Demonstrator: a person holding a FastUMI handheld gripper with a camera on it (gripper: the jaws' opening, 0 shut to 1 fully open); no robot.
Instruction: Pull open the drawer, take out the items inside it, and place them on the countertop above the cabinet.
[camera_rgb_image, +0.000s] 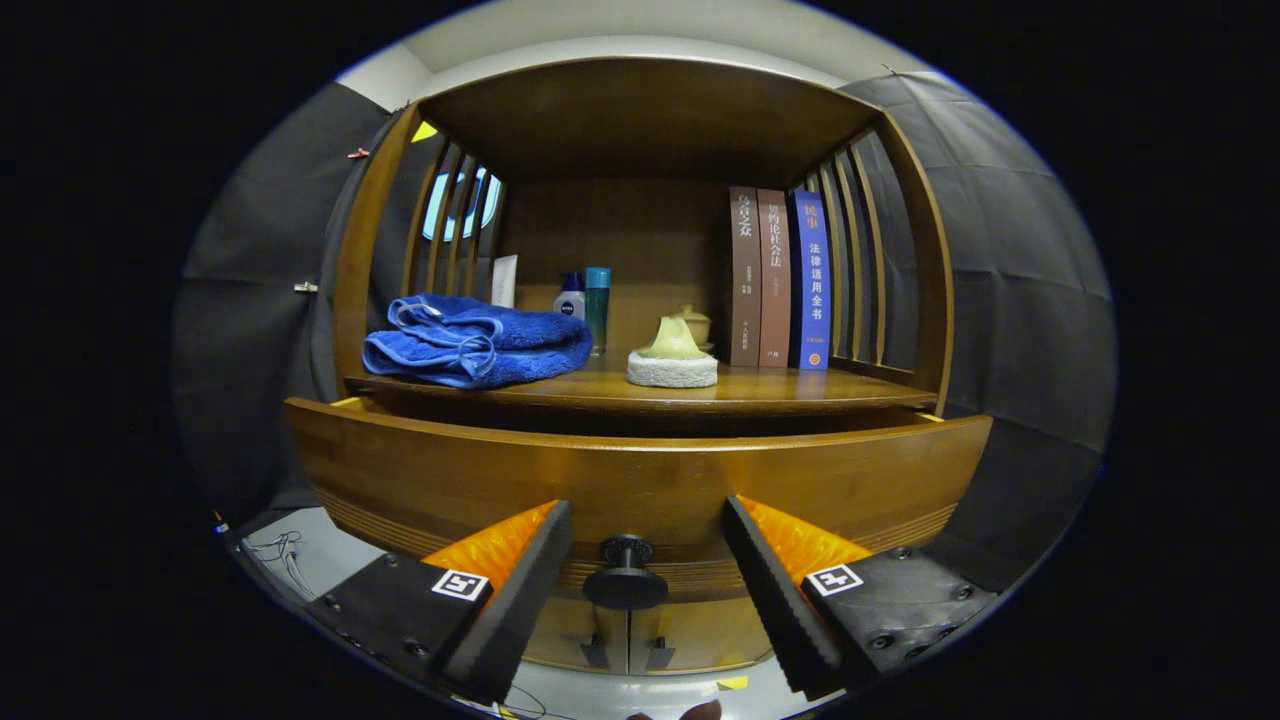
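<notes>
straight ahead, the drawer (640, 470) front sticks out a little below the countertop (640, 388). its knob (625, 575) sits centred between the gripper (648, 575)'s spread fingers, neither touching it. drawer contents are hidden.

the wooden drawer (640, 480) stood pulled partly out of the cabinet, its curved front facing the camera and its round dark knob (625, 575) low at centre; the tabletop (780, 395) above it held a folded blue towel (475, 340).
</notes>
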